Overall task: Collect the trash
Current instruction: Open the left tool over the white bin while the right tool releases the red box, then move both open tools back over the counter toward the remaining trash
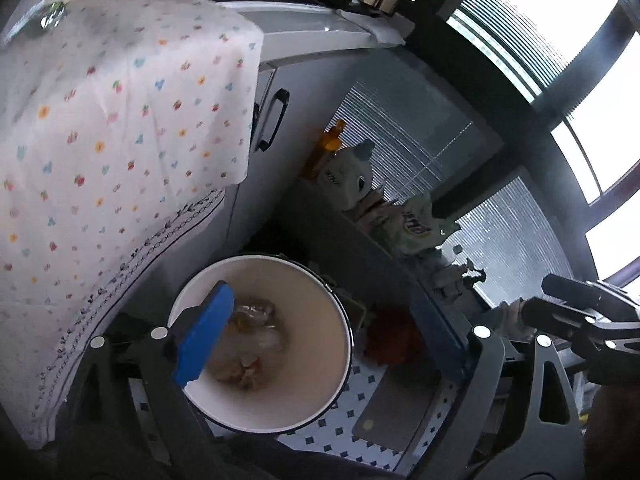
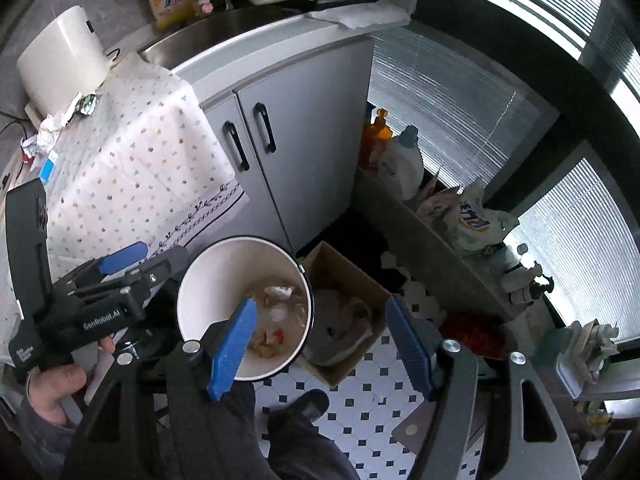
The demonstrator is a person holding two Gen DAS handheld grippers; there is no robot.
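Your right gripper (image 2: 320, 350) is spread wide with nothing between its blue pads (image 2: 232, 350), hanging above the white bin (image 2: 200, 280) and the cardboard box (image 2: 348, 280) beside it. Your left gripper (image 1: 332, 344) is also wide open and empty, sitting right over the bin's mouth. The trash (image 2: 272, 328), crumpled wrappers and plastic, lies at the bottom of the bin. More crumpled paper (image 2: 46, 136) sits up on the flowered tablecloth (image 2: 132, 152). It's tight down there: cabinet doors (image 2: 288, 152) behind the bin, the cloth's edge hanging on one side, a cluttered ledge (image 2: 420, 248) on the other. Only the checkered floor (image 2: 360, 408) in front is open.
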